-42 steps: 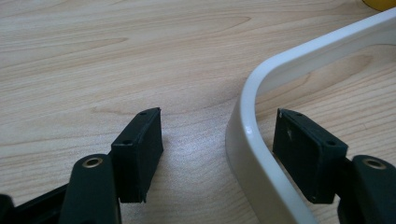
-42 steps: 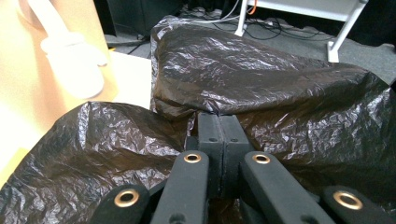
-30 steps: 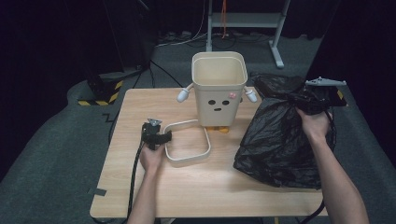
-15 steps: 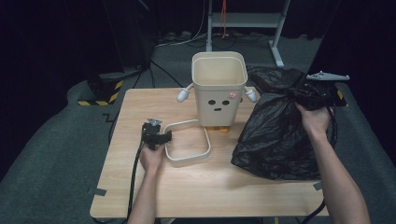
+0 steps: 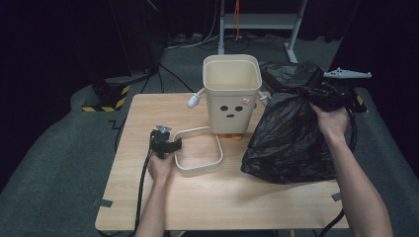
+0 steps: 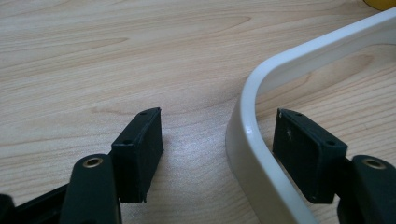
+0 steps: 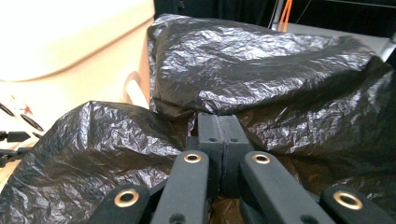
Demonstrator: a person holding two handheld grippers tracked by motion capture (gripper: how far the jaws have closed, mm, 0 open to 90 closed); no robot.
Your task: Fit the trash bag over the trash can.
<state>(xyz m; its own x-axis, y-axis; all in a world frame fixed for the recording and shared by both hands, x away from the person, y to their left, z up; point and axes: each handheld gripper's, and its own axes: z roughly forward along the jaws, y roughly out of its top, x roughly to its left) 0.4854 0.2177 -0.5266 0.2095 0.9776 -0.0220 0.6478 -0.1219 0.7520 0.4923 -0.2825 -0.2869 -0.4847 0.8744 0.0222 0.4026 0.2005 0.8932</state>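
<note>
A cream bin [image 5: 232,94] with a drawn face and small arms stands at the back middle of the wooden table [image 5: 148,113]. In front of it lies a white rectangular ring [image 5: 197,168]. My left gripper [image 5: 173,144] rests on the table at the ring's left side. In the left gripper view this gripper [image 6: 218,122] is open, with the ring's rim [image 6: 247,140] between its jaws, close to the right pad [image 6: 306,154] and apart from the left one. My right gripper [image 5: 323,96] is shut on the top of a crumpled black plastic bag [image 5: 291,138] and holds it up at the right. The shut gripper [image 7: 218,122] pinches a fold of the bag [image 7: 261,74].
The bag's bottom hangs low over the table's right part, beside the bin. Cables [image 5: 148,74] and a yellow-black striped object [image 5: 106,101] lie on the grey floor beyond the left edge. A grey desk frame [image 5: 262,19] stands behind the table.
My right hand has risen a little, drawing the bag's top up and stretching it taller. The left gripper and the ring have stayed where they were.
</note>
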